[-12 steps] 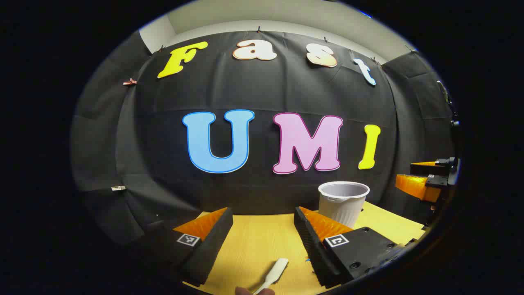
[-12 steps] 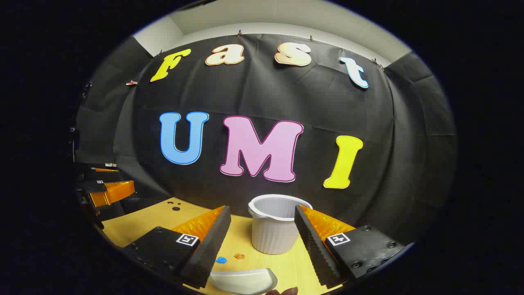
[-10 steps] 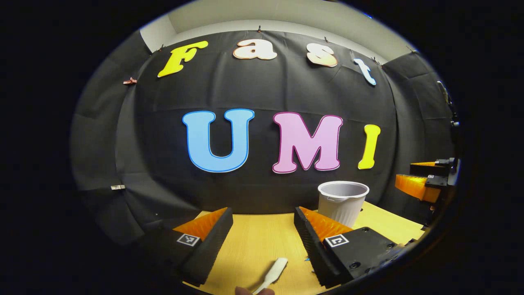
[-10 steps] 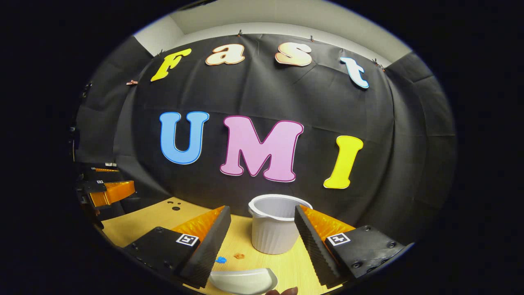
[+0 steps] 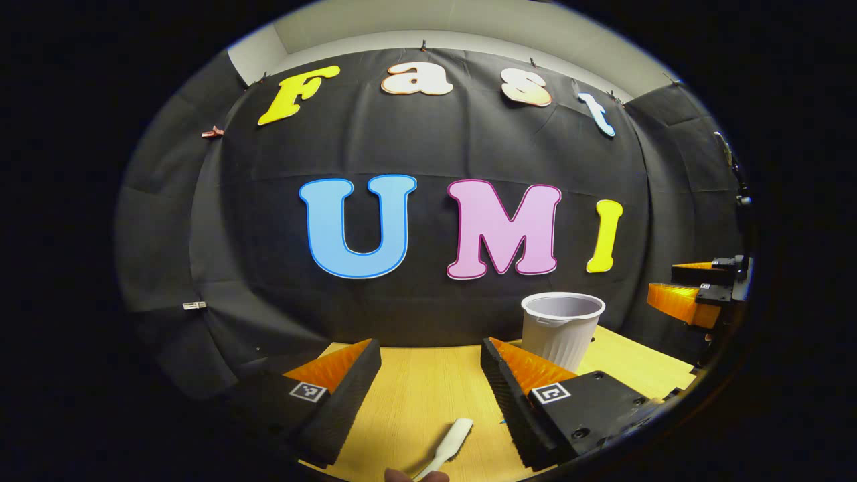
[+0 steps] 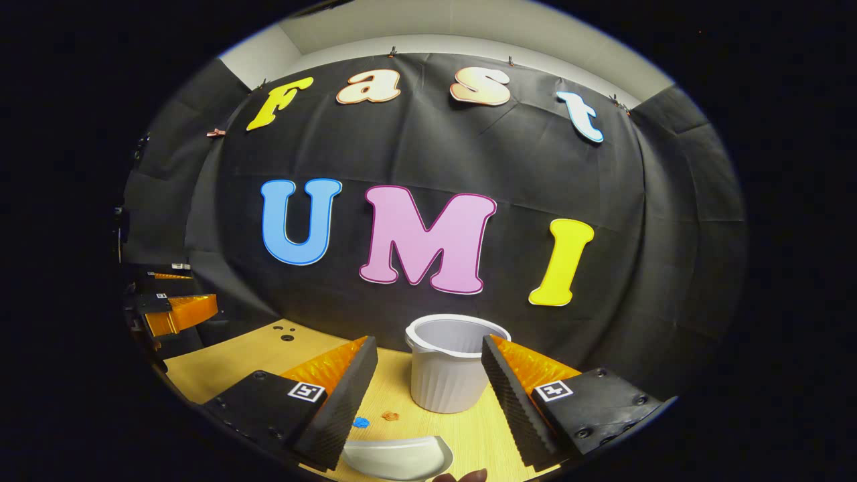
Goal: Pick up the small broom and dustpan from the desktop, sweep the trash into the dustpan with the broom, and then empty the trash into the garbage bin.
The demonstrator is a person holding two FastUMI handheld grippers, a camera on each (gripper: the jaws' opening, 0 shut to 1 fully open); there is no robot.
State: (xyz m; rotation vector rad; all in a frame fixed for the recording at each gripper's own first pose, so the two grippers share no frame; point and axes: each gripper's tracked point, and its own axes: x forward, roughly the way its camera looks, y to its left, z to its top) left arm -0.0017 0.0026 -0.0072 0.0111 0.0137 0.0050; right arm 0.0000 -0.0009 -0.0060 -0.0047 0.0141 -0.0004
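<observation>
In the left gripper view my left gripper (image 5: 432,348) stands open above the yellow wooden desktop (image 5: 415,395). The white handle of the small broom (image 5: 447,445) lies on the desk below and between its fingers, untouched. In the right gripper view my right gripper (image 6: 430,345) is open too, and the white dustpan (image 6: 398,456) lies on the desk low between its fingers. A blue scrap (image 6: 361,422) and an orange scrap (image 6: 390,416) of trash lie just beyond the dustpan. The white ribbed garbage bin (image 6: 448,365) stands upright behind them; from the left side the bin (image 5: 562,325) is at the far right.
The booth's black cloth wall closes off the back of the desk. The right gripper (image 5: 689,298) shows at the right edge and the left gripper (image 6: 174,311) at the left edge. Small dark holes (image 6: 288,335) mark the desk's far left. A fingertip (image 6: 462,476) shows at the bottom.
The wall and bin sit very slightly higher in both views, so both grippers have tipped down a touch. Broom, dustpan and trash have not moved.
</observation>
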